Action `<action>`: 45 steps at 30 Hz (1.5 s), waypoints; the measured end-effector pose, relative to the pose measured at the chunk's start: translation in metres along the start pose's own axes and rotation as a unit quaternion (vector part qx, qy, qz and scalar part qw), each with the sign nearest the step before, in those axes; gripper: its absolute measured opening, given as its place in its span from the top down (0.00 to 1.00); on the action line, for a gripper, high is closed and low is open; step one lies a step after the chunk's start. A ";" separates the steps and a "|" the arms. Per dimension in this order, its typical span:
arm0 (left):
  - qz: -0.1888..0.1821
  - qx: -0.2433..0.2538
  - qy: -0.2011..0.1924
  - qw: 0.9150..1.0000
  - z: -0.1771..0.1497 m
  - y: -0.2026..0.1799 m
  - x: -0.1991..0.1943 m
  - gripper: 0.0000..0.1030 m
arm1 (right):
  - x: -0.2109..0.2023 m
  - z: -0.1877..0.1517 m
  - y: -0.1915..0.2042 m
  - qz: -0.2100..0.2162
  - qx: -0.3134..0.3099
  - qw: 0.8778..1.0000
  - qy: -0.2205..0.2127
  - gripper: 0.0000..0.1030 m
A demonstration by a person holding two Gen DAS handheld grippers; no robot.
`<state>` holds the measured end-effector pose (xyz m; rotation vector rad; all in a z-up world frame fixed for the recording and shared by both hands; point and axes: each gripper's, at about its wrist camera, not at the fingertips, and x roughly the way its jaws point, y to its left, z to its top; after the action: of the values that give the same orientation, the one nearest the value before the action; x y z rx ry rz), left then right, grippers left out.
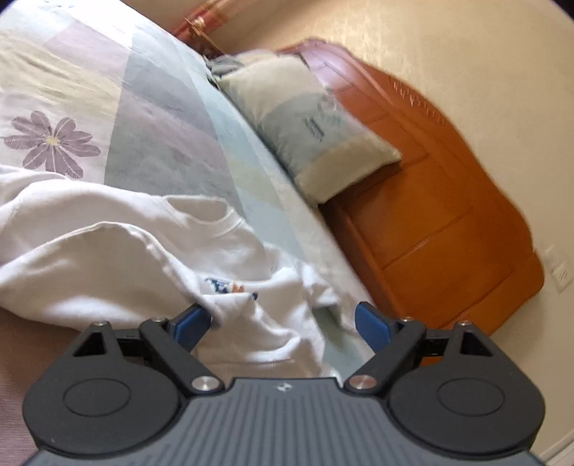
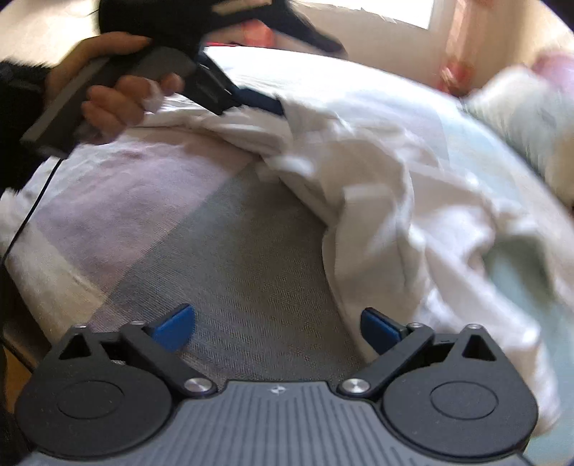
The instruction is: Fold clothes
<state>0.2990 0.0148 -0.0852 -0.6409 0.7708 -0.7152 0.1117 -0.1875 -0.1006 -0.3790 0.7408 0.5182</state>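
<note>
A: Any writing readable on the sweatshirt (image 1: 118,247)?
B: No; only a small blue-and-orange print, blurred, just ahead of the left gripper (image 1: 283,324).
A: How did it lie?
B: Crumpled on the bed (image 1: 172,107), collar toward the pillow (image 1: 308,122).
A: The grippers?
B: Left's jaws stood wide, cloth between them; right gripper (image 2: 278,328) was open over bare sheet.

Daylight from a window (image 2: 405,12) at the top of the right wrist view blows out the white shirt (image 2: 358,118). Both views are motion-blurred, with curved fisheye edges and dark corners.
</note>
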 end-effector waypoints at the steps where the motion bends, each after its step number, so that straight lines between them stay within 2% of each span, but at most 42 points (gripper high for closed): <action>1: 0.007 0.007 0.006 1.000 0.000 0.000 0.000 0.16 | -0.002 0.004 0.004 -0.013 -0.032 0.999 -0.007 0.05; 4: 0.021 0.013 0.020 0.999 0.000 0.001 0.001 0.16 | -0.003 0.019 0.017 -0.056 -0.130 0.990 -0.027 0.12; 7: 0.047 0.023 0.040 0.998 -0.003 -0.001 -0.002 0.16 | 0.009 0.034 0.027 -0.091 -0.220 0.971 -0.033 0.17; 10: 0.106 0.034 0.069 0.991 -0.006 -0.004 -0.007 0.16 | 0.029 0.041 0.038 -0.123 -0.306 0.943 -0.035 0.22; 12: 0.160 0.013 0.090 0.983 -0.009 -0.001 -0.012 0.16 | 0.044 0.042 0.044 -0.138 -0.350 0.926 -0.031 0.26; 14: 0.186 -0.006 0.096 0.978 -0.014 0.004 -0.019 0.16 | 0.057 0.042 0.048 -0.150 -0.388 0.909 -0.027 0.31; 17: 0.198 -0.016 0.099 0.975 -0.023 0.009 -0.026 0.15 | 0.075 0.039 0.052 -0.167 -0.437 0.884 -0.022 0.38; 21: 0.213 -0.002 0.113 0.971 -0.034 0.012 -0.028 0.15 | 0.092 0.031 0.054 -0.201 -0.499 0.843 -0.030 0.42; 24: 0.212 0.012 0.121 0.970 -0.038 0.009 -0.030 0.15 | 0.096 0.028 0.054 -0.215 -0.521 0.825 -0.043 0.43; 25: 0.212 0.015 0.123 0.969 -0.039 0.008 -0.031 0.15 | 0.097 0.027 0.054 -0.214 -0.526 0.822 -0.045 0.46; 26: 0.213 0.018 0.124 0.969 -0.039 0.007 -0.031 0.15 | 0.097 0.027 0.053 -0.212 -0.530 0.820 -0.045 0.56; 27: 0.214 0.020 0.125 0.969 -0.040 0.005 -0.032 0.15 | 0.098 0.026 0.053 -0.210 -0.534 0.818 -0.045 0.62; 28: 0.215 0.022 0.126 0.968 -0.041 0.004 -0.034 0.15 | 0.098 0.026 0.053 -0.207 -0.534 0.818 -0.046 0.71; 29: 0.215 0.025 0.126 0.968 -0.042 0.003 -0.035 0.15 | 0.097 0.027 0.052 -0.203 -0.532 0.821 -0.047 0.75; 31: 0.214 0.030 0.127 0.968 -0.044 -0.001 -0.039 0.15 | 0.090 0.034 0.050 -0.191 -0.511 0.837 -0.047 0.80; 33: 0.211 0.036 0.127 0.968 -0.047 -0.004 -0.045 0.15 | 0.082 0.042 0.046 -0.178 -0.485 0.855 -0.048 0.82; 35: 0.207 0.045 0.129 0.969 -0.051 -0.008 -0.052 0.15 | 0.072 0.055 0.040 -0.153 -0.443 0.882 -0.046 0.83; 37: 0.208 0.055 0.129 0.968 -0.054 -0.013 -0.058 0.15 | 0.062 0.066 0.035 -0.132 -0.409 0.902 -0.043 0.84; 45: 0.215 0.086 0.128 0.964 -0.069 -0.027 -0.090 0.15 | 0.026 0.101 0.018 -0.049 -0.304 0.950 -0.041 0.85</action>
<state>0.1890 0.0505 -0.0694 -0.2100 1.0344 -0.4602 0.1722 -0.1147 -0.0532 -0.9593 0.4652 0.6592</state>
